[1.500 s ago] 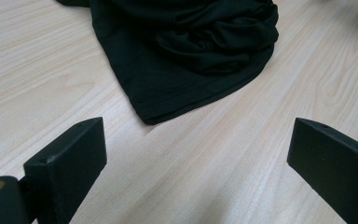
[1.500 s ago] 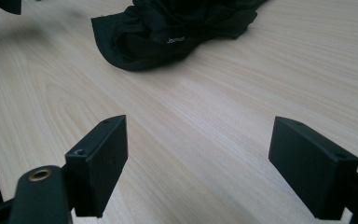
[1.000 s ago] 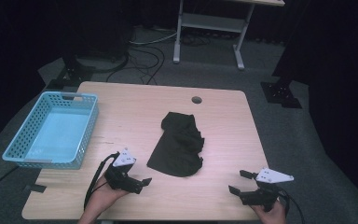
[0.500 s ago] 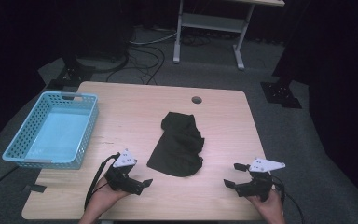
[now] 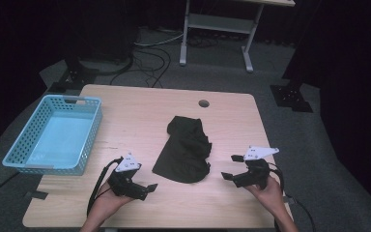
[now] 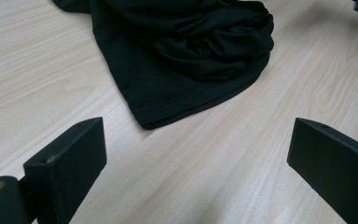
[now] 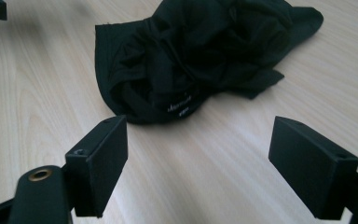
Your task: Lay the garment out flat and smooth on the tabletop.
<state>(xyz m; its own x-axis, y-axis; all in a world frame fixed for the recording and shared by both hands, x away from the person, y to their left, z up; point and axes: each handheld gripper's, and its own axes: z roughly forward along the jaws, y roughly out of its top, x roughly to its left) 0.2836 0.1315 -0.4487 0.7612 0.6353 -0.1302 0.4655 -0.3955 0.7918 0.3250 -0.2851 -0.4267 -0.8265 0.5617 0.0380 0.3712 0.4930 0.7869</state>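
Pale wooden table (image 5: 125,121), rounded corners, standing on grey carpet in a dark room. Toward the left edge, a light blue perforated basket (image 5: 34,137), its long side running from near the back-left corner down toward the front edge. Near the middle, a little right of centre and closer to the front edge than the back, a crumpled black garment (image 5: 186,147) — lying flat on the wood, bunched into folds at its right side, a stitched hem showing along its near-left border in the left gripper view (image 6: 186,60), small pale lettering on one fold in the right gripper view (image 7: 182,107). Toward the back edge, past the garment, a small round hole (image 5: 203,103) in the table top. At the front edge, left of the garment, the left tool (image 5: 145,189), held in a hand, jaws spread wide and empty, pointed toward the cloth's near corner, just short of the hem and not touching. At the front-right corner, the right tool (image 5: 232,166), gripped in the other hand, jaws likewise spread wide with nothing between them — aimed at the garment's bunched right side, close but apart from it.
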